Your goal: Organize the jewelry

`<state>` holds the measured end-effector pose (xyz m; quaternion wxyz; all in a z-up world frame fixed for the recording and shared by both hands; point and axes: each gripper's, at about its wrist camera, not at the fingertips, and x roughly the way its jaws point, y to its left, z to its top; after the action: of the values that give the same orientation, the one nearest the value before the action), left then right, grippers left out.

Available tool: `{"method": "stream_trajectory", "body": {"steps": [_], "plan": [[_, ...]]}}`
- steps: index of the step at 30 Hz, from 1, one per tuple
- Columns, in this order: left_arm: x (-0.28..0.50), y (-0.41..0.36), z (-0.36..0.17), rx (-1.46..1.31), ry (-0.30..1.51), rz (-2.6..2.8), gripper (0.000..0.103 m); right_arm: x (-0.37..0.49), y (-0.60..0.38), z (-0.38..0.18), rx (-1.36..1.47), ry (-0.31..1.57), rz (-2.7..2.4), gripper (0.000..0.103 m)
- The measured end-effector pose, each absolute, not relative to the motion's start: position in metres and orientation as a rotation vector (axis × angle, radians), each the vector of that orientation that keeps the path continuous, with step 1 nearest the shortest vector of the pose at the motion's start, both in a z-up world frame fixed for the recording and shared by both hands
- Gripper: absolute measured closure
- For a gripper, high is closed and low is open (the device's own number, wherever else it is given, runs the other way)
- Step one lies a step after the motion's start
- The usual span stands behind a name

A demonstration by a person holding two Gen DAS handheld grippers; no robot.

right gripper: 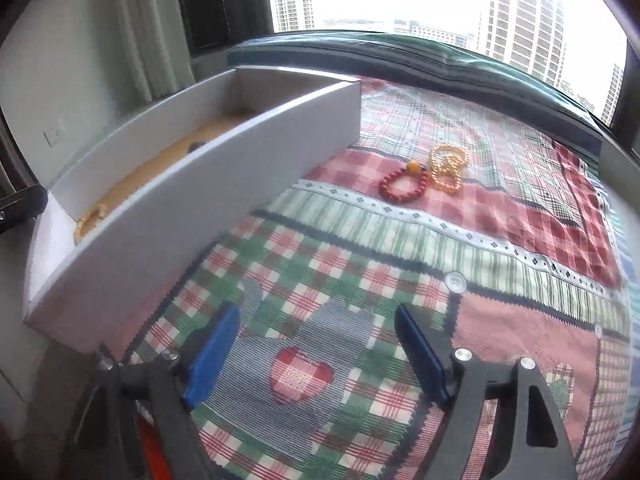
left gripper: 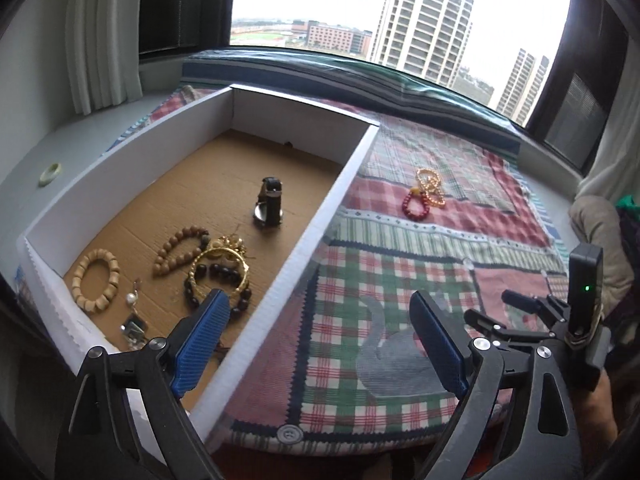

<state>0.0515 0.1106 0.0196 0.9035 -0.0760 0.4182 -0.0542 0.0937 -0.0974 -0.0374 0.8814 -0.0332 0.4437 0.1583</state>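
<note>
Blue ribbed pads front both tools: the left gripper hangs wide open and empty over the near wall of the white corrugated box, and the right gripper gapes just as wide, holding nothing, above the patchwork quilt. Inside the box, on brown cardboard, lie 2 wooden bead bracelets, a dark bead bracelet under a gold bangle, a pearl earring and a watch. Out on the checked quilt, a red bead bracelet touches a golden bead strand. Beyond, a window shows towers.
</note>
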Motion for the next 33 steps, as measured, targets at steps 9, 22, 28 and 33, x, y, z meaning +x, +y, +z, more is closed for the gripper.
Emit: {"method": "stream_trajectory", "body": {"steps": [9,22,28,33], "plan": [[0.090,0.012,-0.074,-0.080,1.006,-0.218,0.010,0.079,-0.203,-0.109,0.037,0.996,0.022,0.021],[0.098,-0.015,-0.106,0.086,1.047,-0.150,0.001,0.069,-0.202,-0.115,0.052,0.934,-0.048,0.017],[0.101,-0.017,-0.107,0.089,1.090,-0.145,0.001,0.061,-0.202,-0.115,0.049,0.942,-0.031,0.017],[0.103,-0.021,-0.107,0.098,1.083,-0.151,0.000,0.059,-0.203,-0.116,0.038,0.943,0.027,0.009]]}}
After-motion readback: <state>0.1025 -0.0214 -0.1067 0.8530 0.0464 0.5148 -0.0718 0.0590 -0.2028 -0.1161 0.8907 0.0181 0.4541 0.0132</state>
